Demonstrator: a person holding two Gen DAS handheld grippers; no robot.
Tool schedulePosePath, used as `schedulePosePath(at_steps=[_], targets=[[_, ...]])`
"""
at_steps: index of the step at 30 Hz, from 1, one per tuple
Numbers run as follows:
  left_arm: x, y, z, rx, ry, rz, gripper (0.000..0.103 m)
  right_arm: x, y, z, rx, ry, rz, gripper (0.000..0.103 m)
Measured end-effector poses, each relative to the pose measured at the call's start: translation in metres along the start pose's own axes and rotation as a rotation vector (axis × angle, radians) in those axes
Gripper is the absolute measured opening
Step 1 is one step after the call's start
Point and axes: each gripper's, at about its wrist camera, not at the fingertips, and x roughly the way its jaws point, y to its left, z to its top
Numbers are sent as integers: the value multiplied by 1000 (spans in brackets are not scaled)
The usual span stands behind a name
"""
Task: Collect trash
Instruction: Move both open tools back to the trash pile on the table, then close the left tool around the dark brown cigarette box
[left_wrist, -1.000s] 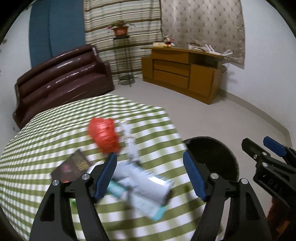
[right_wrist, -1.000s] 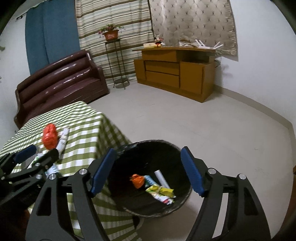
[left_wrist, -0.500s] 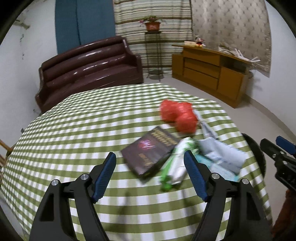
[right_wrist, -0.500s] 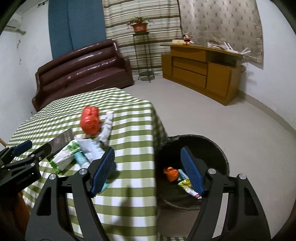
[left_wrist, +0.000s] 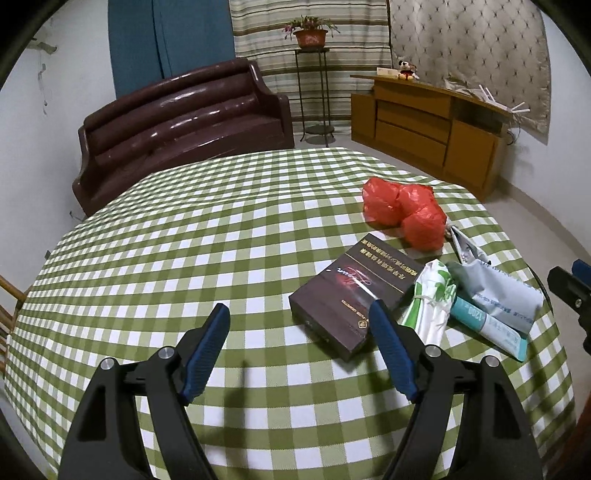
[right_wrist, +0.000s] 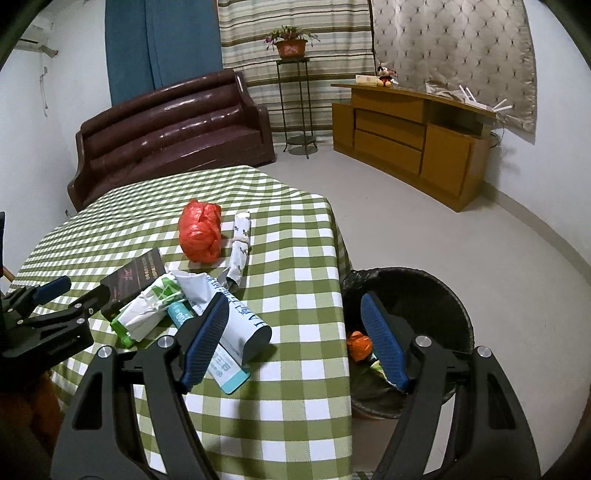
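Trash lies at the right end of the green checked table (left_wrist: 184, 229): a red plastic bag (left_wrist: 406, 210), a dark box (left_wrist: 356, 295), a green-and-white wrapper (left_wrist: 428, 306), a grey pouch (left_wrist: 498, 288) and a teal-ended pack (left_wrist: 491, 328). My left gripper (left_wrist: 299, 339) is open and empty, just short of the dark box. In the right wrist view the same pile shows, with the red bag (right_wrist: 199, 232), a rolled white wrapper (right_wrist: 240, 251) and the grey pouch (right_wrist: 236, 317). My right gripper (right_wrist: 295, 332) is open and empty above the table edge beside the black bin (right_wrist: 417, 295), which holds some trash.
A brown sofa (left_wrist: 177, 129) stands behind the table, a plant stand (left_wrist: 312, 92) and a wooden sideboard (left_wrist: 424, 118) at the back. The table edge drops to bare floor (right_wrist: 406, 221) on the right.
Both grippers have swung left, from the bin and table edge toward the table. The left now faces the dark box; the right now shows the trash pile. Both stayed open.
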Motion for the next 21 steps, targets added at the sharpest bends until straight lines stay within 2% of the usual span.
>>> schedulePosePath(at_steps=[8, 21], targets=[[11, -5, 4, 42, 27, -50, 76, 11, 6, 1, -6, 17, 3, 72], [33, -9, 23, 99, 21, -117, 84, 17, 3, 4, 5, 23, 6, 72]])
